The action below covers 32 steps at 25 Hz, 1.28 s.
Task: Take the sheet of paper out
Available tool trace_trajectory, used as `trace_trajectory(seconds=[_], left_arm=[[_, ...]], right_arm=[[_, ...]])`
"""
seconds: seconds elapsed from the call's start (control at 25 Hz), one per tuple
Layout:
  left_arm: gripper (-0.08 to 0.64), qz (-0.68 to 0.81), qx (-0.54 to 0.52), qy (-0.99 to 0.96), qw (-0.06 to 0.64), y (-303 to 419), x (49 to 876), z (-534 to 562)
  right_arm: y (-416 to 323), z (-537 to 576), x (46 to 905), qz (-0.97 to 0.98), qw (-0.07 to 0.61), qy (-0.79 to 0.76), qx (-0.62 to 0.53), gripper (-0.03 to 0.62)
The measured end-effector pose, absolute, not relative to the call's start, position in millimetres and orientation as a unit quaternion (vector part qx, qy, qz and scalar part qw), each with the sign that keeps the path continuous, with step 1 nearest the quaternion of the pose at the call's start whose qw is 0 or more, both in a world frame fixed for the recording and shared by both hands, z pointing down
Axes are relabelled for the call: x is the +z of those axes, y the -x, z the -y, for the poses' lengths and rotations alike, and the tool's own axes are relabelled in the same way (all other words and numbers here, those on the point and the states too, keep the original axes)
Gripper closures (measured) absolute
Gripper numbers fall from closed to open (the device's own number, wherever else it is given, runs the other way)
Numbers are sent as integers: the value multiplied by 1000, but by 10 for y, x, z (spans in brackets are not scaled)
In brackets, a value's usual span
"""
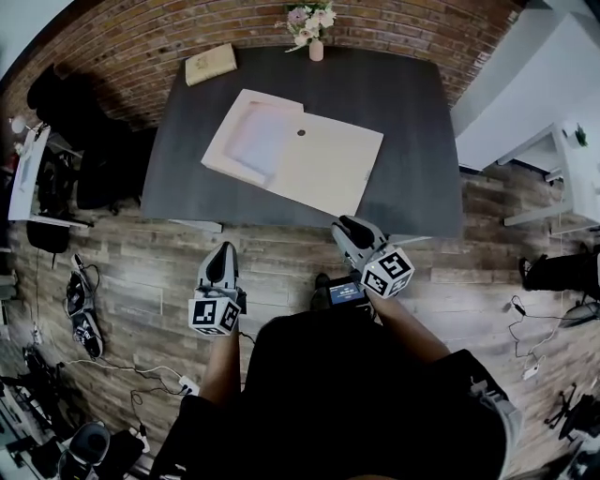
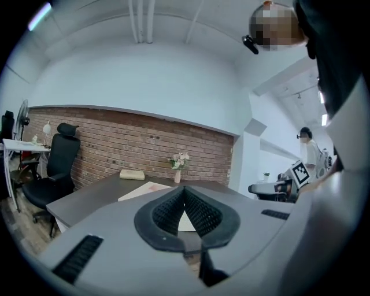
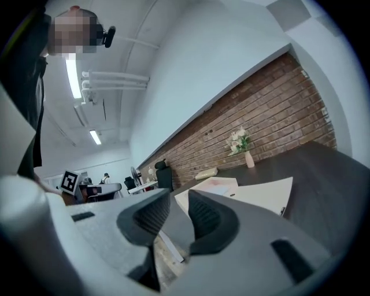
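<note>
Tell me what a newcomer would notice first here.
The big cream folder lies flat and askew in the middle of the dark table, with a pale sheet showing at its left end. The left gripper and right gripper hang over the wooden floor, short of the table's near edge, holding nothing. A vase of flowers stands at the far edge.

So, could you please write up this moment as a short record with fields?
table: dark, bare at the right
folder: beige, lying flat on the table
sheet of paper: pale, showing in the folder's left part
book: far left corner
flower vase: far edge
left gripper: jaws together, empty, short of the table
right gripper: jaws apart, empty, by the near edge
</note>
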<state>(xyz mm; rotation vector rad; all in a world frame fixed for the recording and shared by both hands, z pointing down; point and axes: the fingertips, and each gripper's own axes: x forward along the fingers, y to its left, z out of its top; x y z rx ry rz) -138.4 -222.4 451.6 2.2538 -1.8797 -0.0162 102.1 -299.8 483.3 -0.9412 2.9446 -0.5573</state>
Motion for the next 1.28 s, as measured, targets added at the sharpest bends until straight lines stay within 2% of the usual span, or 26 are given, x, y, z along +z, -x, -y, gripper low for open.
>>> trace_trajectory(seconds=[0.4, 0.88, 1.08, 1.28], left_arm=[[565, 638, 0, -764, 96, 1628, 4529, 3100], [565, 582, -5, -806, 106, 2298, 4812, 4640], [565, 559, 17, -822, 103, 2662, 4920, 5171], [565, 513, 41, -851, 105, 2737, 5135, 5462]], right_arm=[[-768, 3806, 4989, -933, 9, 285, -221, 491], [-13, 4878, 5216, -907, -18, 318, -275, 491], [335, 5343, 5417, -883, -23, 337, -327, 491], [605, 5542, 5745, -852, -60, 341, -392, 491]])
